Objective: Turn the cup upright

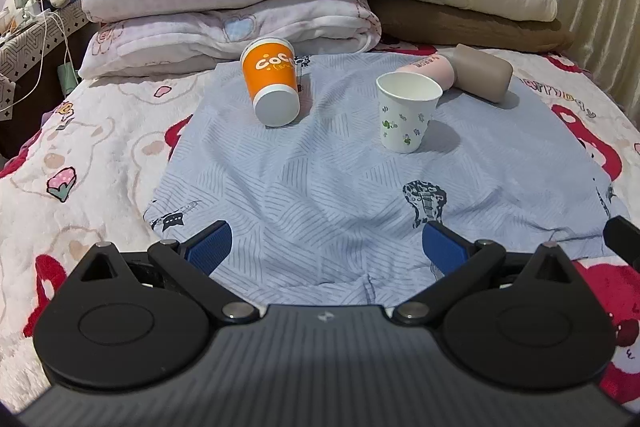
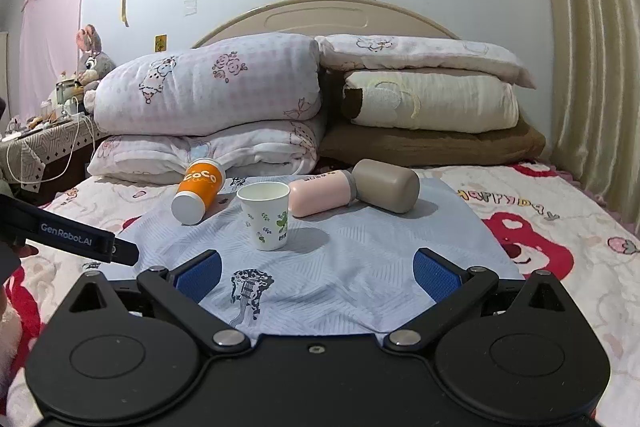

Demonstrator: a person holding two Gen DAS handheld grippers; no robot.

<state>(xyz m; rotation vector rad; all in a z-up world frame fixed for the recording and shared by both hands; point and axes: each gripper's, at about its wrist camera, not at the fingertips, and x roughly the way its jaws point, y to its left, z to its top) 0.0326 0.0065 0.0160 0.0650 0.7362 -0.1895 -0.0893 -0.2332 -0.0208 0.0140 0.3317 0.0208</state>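
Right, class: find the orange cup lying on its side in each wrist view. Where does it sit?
Left wrist: orange cup upper centre-left, base toward the camera, on the blue cloth.
Right wrist: orange cup left of centre, also tipped over.
Shared landmark: the upright white floral cup, to its right in both.

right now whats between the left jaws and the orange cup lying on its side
Only bare blue cloth lies between the open left gripper and the tipped orange cup, as the left wrist view shows. The upright white paper cup stands off to the right.
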